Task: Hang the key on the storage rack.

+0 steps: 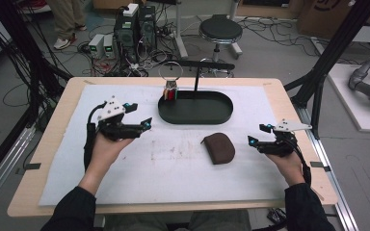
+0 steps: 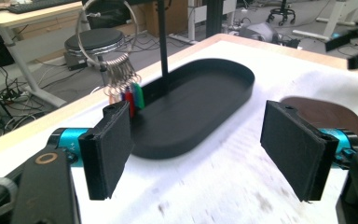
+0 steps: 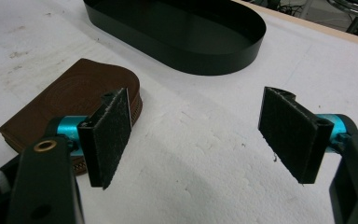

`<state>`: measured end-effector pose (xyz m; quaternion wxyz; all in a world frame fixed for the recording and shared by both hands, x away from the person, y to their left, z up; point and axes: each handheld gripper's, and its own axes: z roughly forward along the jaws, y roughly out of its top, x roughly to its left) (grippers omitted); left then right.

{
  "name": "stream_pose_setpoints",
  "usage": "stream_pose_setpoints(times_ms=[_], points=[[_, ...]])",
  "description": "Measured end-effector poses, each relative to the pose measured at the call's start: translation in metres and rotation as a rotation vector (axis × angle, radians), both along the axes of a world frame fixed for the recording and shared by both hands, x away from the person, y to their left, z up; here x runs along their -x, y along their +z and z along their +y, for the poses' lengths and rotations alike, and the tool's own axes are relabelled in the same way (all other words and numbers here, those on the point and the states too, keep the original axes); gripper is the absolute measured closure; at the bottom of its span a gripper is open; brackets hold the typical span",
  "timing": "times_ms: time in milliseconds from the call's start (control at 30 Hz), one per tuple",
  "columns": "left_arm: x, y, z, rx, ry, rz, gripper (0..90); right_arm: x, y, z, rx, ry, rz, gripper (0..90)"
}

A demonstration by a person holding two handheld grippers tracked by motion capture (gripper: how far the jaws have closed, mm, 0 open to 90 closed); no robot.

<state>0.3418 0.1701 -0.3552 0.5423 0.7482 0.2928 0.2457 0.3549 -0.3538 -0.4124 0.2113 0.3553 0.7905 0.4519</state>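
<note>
- My left gripper [image 1: 142,114] hangs over the left part of the white mat [image 1: 125,173], jaws spread wide with nothing between them; its own view shows bare mat in the gap.
- My right gripper [image 1: 256,134] sits at the right side of the mat, jaws likewise apart and empty.
- The brown leather pouch [image 1: 218,147] lies flat on the mat, near centre-right, just left of the right gripper and nearer to me than the black oval tray [image 1: 195,115].
- The key ring [image 1: 171,77] with its coloured tags hangs at the tray's far-left end, just beside the thin upright post [image 1: 196,79]; I cannot tell whether it touches the tray.
- Risk, as I judge it: the pouch is low and flat, so a level approach could push it across the mat rather than pinch it.
- Risk: one pad scraping the soft mat could drag or wrinkle it under the pouch.
- Risk: reaching for the keys with the left gripper, I could knock the ring or the post and shift the tray.
- Risk: the trailing cables could snag at the table edge.
- Count: two grippers, one pouch, one tray, one post, one large key ring carrying a bunch of smaller rings and tags too clustered to count.
</note>
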Motion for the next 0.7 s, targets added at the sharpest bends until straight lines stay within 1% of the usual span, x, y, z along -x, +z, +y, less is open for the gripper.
stream_pose_setpoints(times_ms=[100,167,300,333,433,500,567,633,700], points=[[0.013,-0.008,0.007,0.011,0.006,-0.002,24.1,0.001,0.000,0.001,0.000,0.001,-0.005,26.0],[0.021,-0.015,0.011,0.010,0.011,0.000,24.0,0.002,0.001,0.001,-0.003,0.001,-0.012,26.0],[0.032,-0.030,0.023,0.033,0.015,0.007,24.0,0.003,0.001,0.001,-0.006,-0.001,-0.015,26.0],[0.033,-0.034,0.025,0.043,0.016,0.006,24.1,0.003,0.001,0.001,-0.007,-0.002,-0.016,26.0],[0.036,-0.040,0.032,0.051,0.021,0.002,24.0,0.003,0.001,0.002,-0.009,-0.002,-0.019,26.0],[0.036,-0.042,0.036,0.069,0.011,0.004,24.0,0.004,0.001,0.002,-0.011,-0.003,-0.022,26.0],[0.036,-0.043,0.038,0.072,0.007,-0.005,23.8,0.005,0.002,0.001,-0.012,-0.003,-0.028,26.0],[0.037,-0.044,0.040,0.085,-0.003,-0.003,23.7,0.006,0.002,0.001,-0.015,-0.004,-0.032,26.0],[0.036,-0.046,0.040,0.083,-0.003,-0.004,23.8,0.006,0.002,0.002,-0.014,-0.003,-0.033,26.0]])
